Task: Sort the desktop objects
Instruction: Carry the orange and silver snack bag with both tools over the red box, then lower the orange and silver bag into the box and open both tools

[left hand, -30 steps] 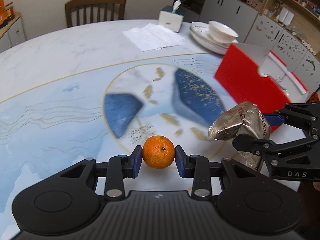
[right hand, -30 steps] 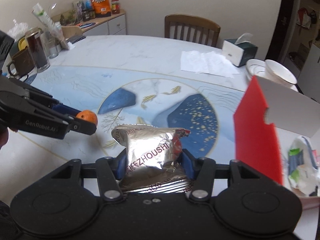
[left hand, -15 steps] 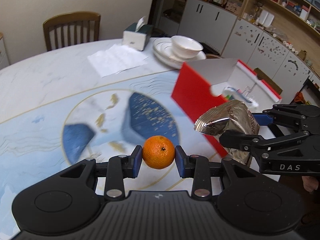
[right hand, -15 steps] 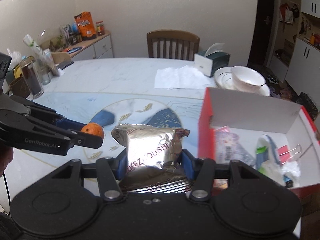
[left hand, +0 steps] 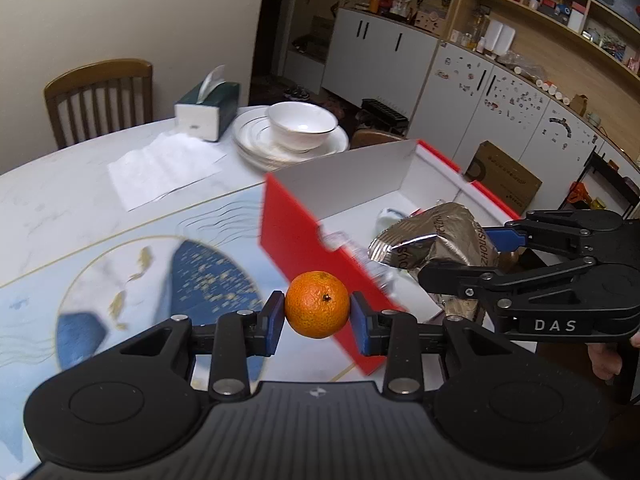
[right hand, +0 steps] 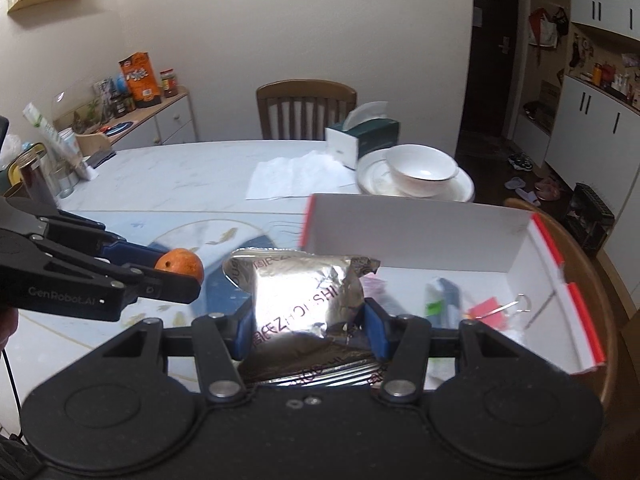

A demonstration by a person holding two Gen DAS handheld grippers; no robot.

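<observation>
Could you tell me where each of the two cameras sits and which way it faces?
Left wrist: on the left gripper, looking down along its fingers at the clamped mandarin, with the red box beyond; the right gripper and a bit of hand show at right.
Right wrist: on the right gripper, looking over its silver foil packet into the box; the left gripper shows at left.
Shared: mandarin, packet, box, white bowl, tissue box, chair.

The snack bag (right hand: 308,296) is crinkled, shiny foil. The orange (left hand: 317,304) has dimpled, matt peel. The box (left hand: 304,236) looks like smooth card.
</observation>
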